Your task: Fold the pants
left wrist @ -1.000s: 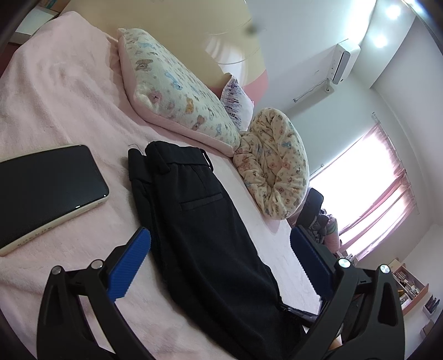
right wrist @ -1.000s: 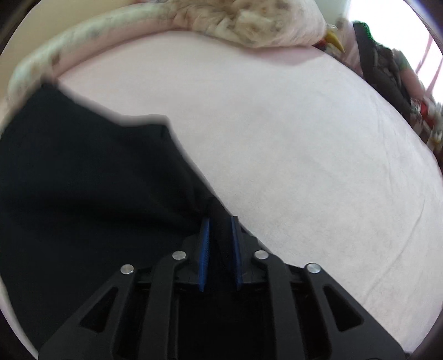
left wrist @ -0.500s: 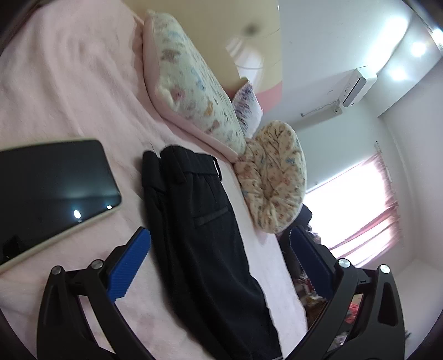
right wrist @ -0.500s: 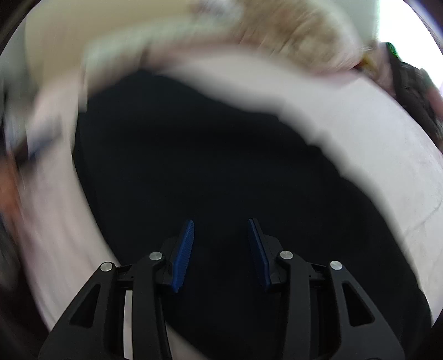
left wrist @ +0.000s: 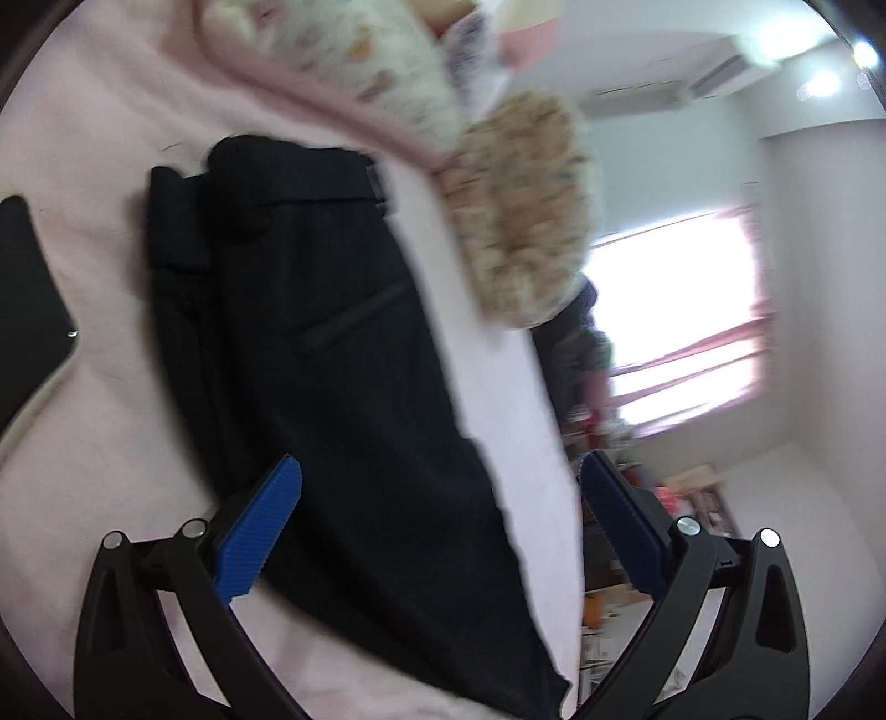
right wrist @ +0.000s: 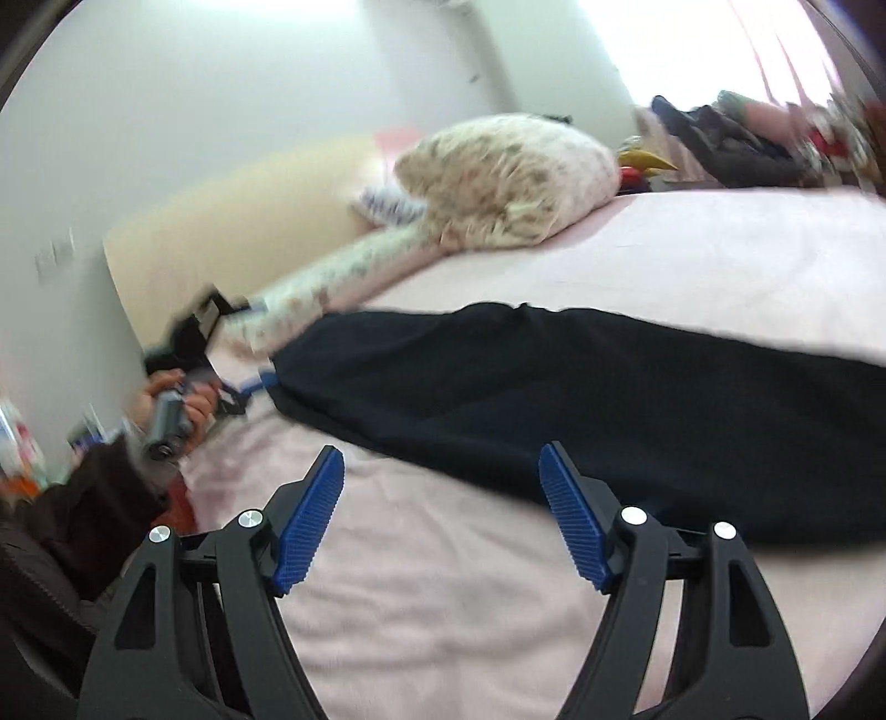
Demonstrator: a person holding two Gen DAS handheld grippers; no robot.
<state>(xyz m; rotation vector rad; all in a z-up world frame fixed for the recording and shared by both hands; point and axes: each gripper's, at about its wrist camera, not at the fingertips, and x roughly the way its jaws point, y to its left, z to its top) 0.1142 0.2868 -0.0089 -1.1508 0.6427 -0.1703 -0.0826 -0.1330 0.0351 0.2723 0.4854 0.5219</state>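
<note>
One pair of black fabric pants (left wrist: 332, 354) lies flat on the bed's pink fleece cover (left wrist: 99, 111), folded lengthwise, waistband toward the pillows. In the right wrist view the same pants (right wrist: 581, 387) stretch across the bed (right wrist: 443, 598) as a long dark band.

Left tongs (left wrist: 440, 523): two blue ribbed pads spread wide, nothing gripped; the pants' leg section lies below the gap. Right tongs (right wrist: 441, 515): jaws opening, wide apart, nothing between them; the pants' near edge lies just beyond the pad tips.

Pillows counted: one long printed pillow with pink trim (left wrist: 354, 61), one round printed cushion (left wrist: 526, 210) and one small patterned pillow (left wrist: 470, 50) behind them. One flat black tablet-like device (left wrist: 27, 310) lies on the bed left of the pants. The right wrist view shows the person's left hand (right wrist: 171, 404) gripping the other tool's handle; this area is blurred.
</note>
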